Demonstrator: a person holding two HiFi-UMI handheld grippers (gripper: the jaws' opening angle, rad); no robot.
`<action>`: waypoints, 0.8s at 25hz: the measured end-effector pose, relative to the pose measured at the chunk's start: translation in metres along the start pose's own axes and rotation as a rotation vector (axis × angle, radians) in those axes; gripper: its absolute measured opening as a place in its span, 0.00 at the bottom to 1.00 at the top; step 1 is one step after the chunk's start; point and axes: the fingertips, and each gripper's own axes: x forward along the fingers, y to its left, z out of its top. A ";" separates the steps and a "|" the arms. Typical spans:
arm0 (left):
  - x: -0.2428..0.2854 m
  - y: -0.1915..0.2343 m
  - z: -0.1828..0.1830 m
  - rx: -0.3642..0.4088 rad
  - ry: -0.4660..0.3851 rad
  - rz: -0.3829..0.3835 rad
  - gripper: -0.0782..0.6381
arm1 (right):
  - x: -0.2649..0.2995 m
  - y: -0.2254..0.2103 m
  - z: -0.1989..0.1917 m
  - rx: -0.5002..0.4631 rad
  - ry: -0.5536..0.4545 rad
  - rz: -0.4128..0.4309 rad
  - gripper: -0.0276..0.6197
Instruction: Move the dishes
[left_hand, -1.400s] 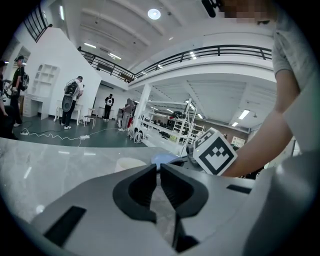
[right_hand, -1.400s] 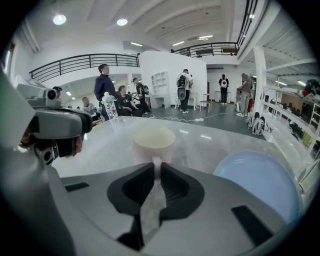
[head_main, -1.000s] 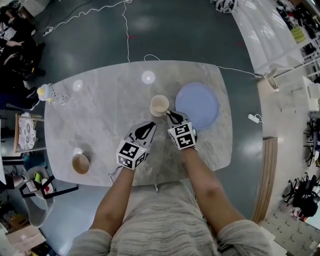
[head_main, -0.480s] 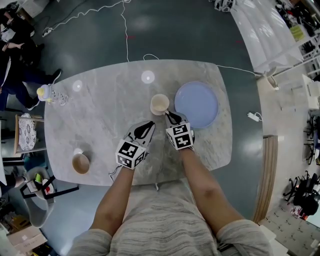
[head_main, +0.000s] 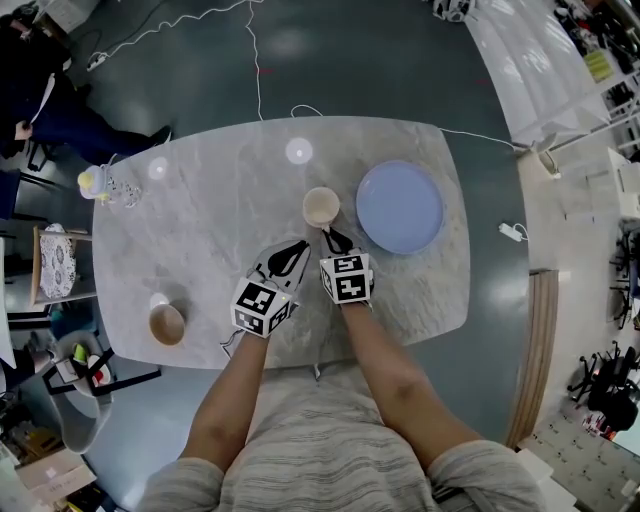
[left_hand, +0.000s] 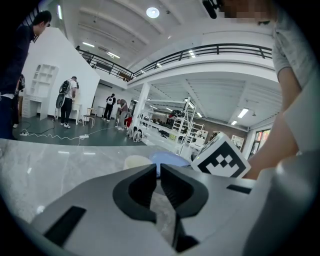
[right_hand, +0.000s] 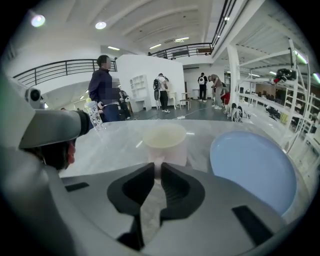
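A cream cup stands near the middle of the marble table, with a pale blue plate just to its right. My right gripper is shut and empty, its tips just short of the cup's near side. In the right gripper view the cup rises directly beyond the closed tips of the right gripper, with the plate to the right. My left gripper is also shut and empty, a little nearer and to the left of the cup. The left gripper view shows the left gripper with the cup and plate behind.
A brown-filled cup sits near the table's front left edge. A clear bottle stands at the far left corner. A chair is beside the table's left side, and a person walks on the floor beyond. Cables cross the floor.
My right gripper has shifted left, closer to the left gripper, and now points at the cup's near side. The left gripper has hardly moved. The person at top left has walked.
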 end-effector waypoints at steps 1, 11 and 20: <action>-0.001 0.001 -0.001 -0.001 0.001 0.000 0.14 | 0.001 0.002 0.001 0.023 -0.004 -0.002 0.13; -0.008 0.000 -0.004 0.003 0.015 -0.010 0.14 | 0.009 0.007 0.005 0.187 -0.028 -0.059 0.13; -0.011 0.005 -0.008 0.004 0.022 -0.008 0.14 | 0.007 0.013 0.004 0.089 -0.043 0.001 0.14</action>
